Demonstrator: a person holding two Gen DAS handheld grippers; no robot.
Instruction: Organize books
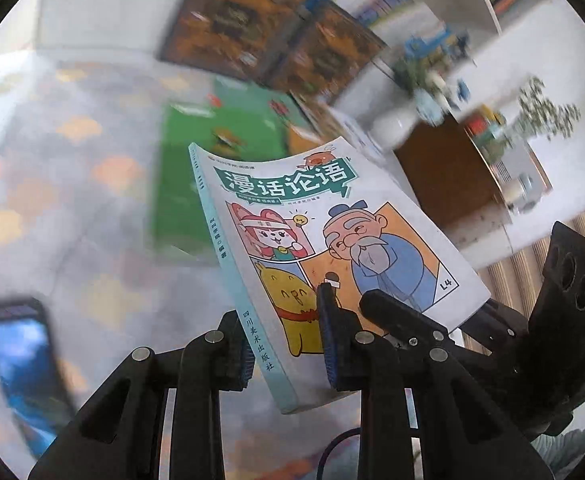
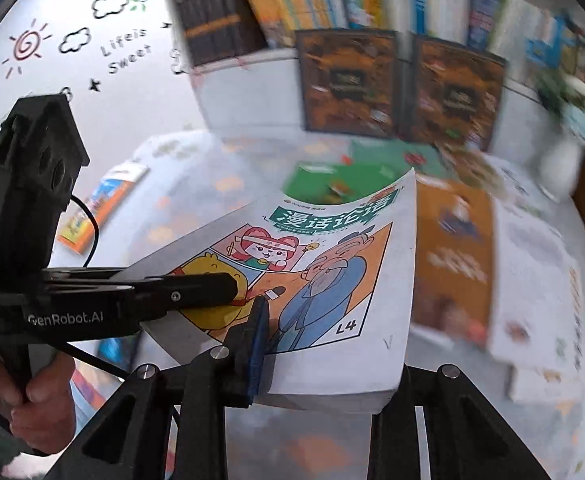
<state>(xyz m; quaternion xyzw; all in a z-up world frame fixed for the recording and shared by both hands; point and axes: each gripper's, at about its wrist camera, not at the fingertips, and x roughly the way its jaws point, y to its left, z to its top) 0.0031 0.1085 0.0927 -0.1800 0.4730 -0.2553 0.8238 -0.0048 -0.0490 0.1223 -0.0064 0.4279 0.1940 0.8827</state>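
Note:
A white comic book (image 1: 332, 232) with cartoon figures and a teal spine hangs tilted above the table, gripped from both sides. In the left wrist view my left gripper (image 1: 282, 308) is shut on its spine edge, one blue pad (image 1: 330, 336) pressed on the cover. The right gripper's upper finger (image 1: 392, 312) lies on the cover beside it. In the right wrist view my right gripper (image 2: 324, 340) is shut on the comic book (image 2: 332, 272) at its lower edge, with its other finger hidden under the pages. The left gripper's finger (image 2: 208, 286) reaches in from the left.
A green book (image 2: 332, 176), an orange book (image 2: 452, 248) and a white book (image 2: 532, 280) lie on the patterned table. Two brown books (image 2: 348, 80) lean against a filled shelf. A phone (image 1: 20, 360), a flower vase (image 2: 560, 160) and a person's hand (image 2: 32, 392) are nearby.

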